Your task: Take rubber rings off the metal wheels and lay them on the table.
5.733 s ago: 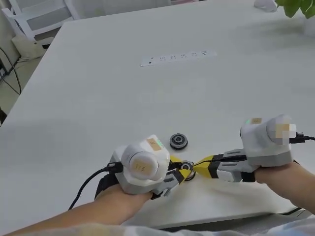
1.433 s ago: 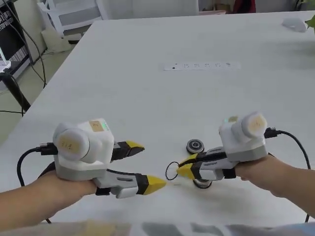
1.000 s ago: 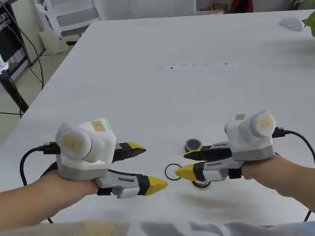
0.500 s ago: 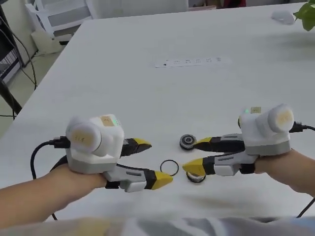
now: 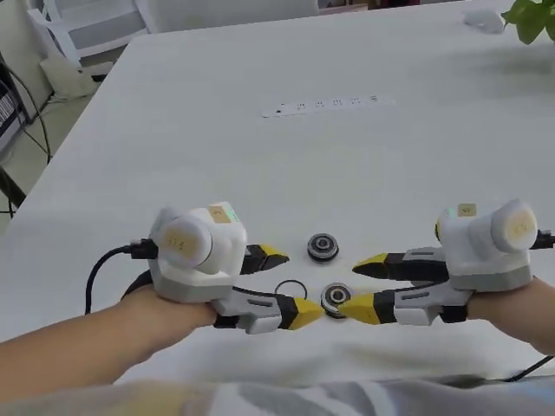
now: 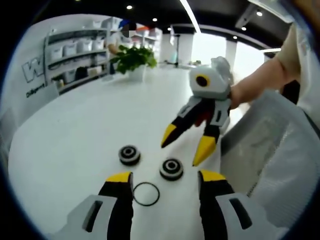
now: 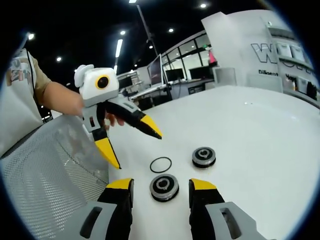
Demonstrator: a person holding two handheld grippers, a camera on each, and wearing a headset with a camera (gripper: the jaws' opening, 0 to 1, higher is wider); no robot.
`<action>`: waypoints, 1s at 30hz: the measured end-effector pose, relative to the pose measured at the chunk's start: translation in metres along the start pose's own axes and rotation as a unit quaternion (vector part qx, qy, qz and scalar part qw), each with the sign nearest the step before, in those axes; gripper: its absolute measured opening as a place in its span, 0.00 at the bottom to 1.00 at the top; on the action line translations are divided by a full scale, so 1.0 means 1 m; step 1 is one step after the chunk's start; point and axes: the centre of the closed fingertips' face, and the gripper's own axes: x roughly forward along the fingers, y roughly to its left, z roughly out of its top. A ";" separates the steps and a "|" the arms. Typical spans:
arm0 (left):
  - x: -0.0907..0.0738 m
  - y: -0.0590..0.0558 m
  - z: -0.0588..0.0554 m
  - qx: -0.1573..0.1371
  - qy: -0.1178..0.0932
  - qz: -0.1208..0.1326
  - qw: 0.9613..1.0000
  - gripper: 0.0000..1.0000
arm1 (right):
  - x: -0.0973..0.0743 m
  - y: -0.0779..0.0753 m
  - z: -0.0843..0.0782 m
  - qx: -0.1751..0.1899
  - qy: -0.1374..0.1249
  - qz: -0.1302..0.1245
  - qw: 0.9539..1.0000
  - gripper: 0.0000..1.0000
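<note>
Rubber rings first: in the head view one loose rubber ring [image 5: 290,289] lies flat on the bench [image 5: 217,130], touching neither wheel. I count two metal wheels, the far wheel [image 5: 322,246] and the near wheel [image 5: 336,296], the near one just beside the ring. The left gripper [image 5: 291,282] has its fingers wide apart and empty, with the ring below the gap. The right gripper [image 5: 354,286] faces it, its fingers also wide and holding nothing, close to the near wheel.

In the left gripper view, the ring sits just ahead between the two yellow fingertips. Both wheels are beyond it, and the right gripper is opposite with open fingers.

In the right gripper view, the near wheel is just ahead between the fingertips. The ring is behind it and the far wheel is off to one side.

My judgement is that one ring is off and laid down, so about half is done. Both wheels show a dark edge, and I cannot tell which one still carries rubber. At most one ring should remain.
</note>
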 end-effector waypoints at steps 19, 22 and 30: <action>0.028 -0.009 -0.008 0.007 0.018 -0.013 1.000 0.35 | 0.007 -0.002 -0.023 -0.005 0.019 -0.011 1.000 0.27; 0.031 -0.010 -0.007 0.004 0.017 -0.014 1.000 0.33 | 0.009 -0.003 -0.026 -0.006 0.022 -0.014 1.000 0.24; 0.038 -0.009 -0.005 -0.009 0.015 -0.012 1.000 0.25 | 0.007 -0.009 -0.029 -0.002 0.019 -0.021 1.000 0.19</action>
